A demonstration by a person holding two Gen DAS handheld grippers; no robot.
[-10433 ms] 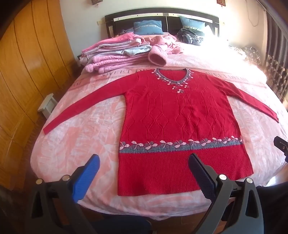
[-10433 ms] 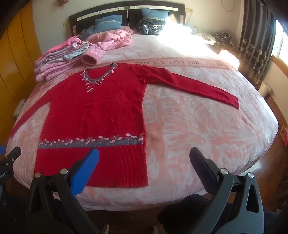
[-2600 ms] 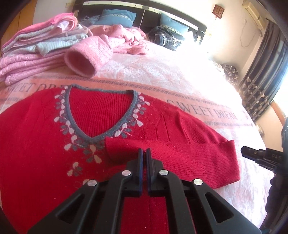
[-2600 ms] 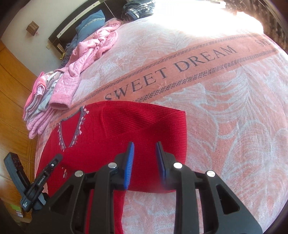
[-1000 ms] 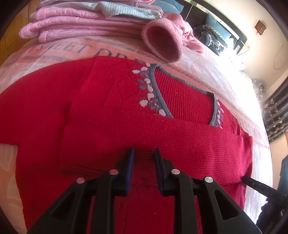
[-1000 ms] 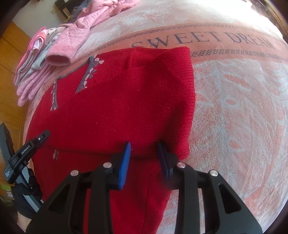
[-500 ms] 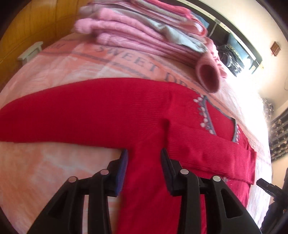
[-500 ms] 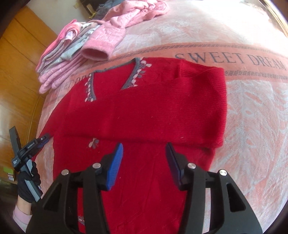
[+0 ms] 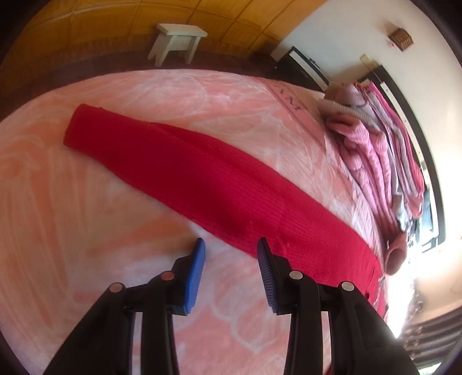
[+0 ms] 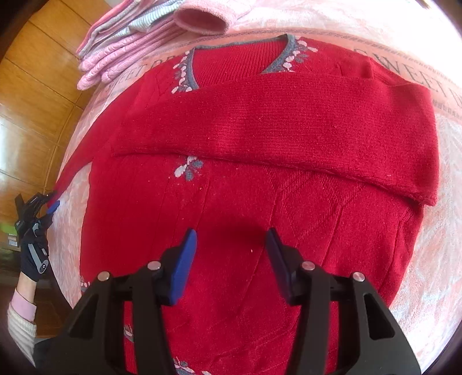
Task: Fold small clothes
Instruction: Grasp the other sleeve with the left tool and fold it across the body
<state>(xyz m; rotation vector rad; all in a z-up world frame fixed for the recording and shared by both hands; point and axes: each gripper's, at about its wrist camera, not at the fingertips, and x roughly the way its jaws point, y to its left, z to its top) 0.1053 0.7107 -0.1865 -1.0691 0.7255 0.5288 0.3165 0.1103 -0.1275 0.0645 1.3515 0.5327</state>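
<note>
A red knit sweater with a grey flowered V-neck lies flat on the pink bedspread. Its right sleeve is folded across the chest. Its left sleeve still stretches straight out over the bed, cuff at the far left. My left gripper is open, hovering just above the near edge of that sleeve, its right finger over the red knit. My right gripper is open above the sweater's body with nothing between its fingers. In the right wrist view the left gripper appears at the sleeve, held by a gloved hand.
A stack of folded pink and grey clothes lies at the head of the bed beyond the neckline, also in the left wrist view as the pink stack. A small white stool stands on the floor by the wooden wardrobe.
The left gripper has swung left from the sweater's armpit out along the unfolded sleeve and opened wider. The right gripper has drawn in closer over the sweater's body, its fingers further apart.
</note>
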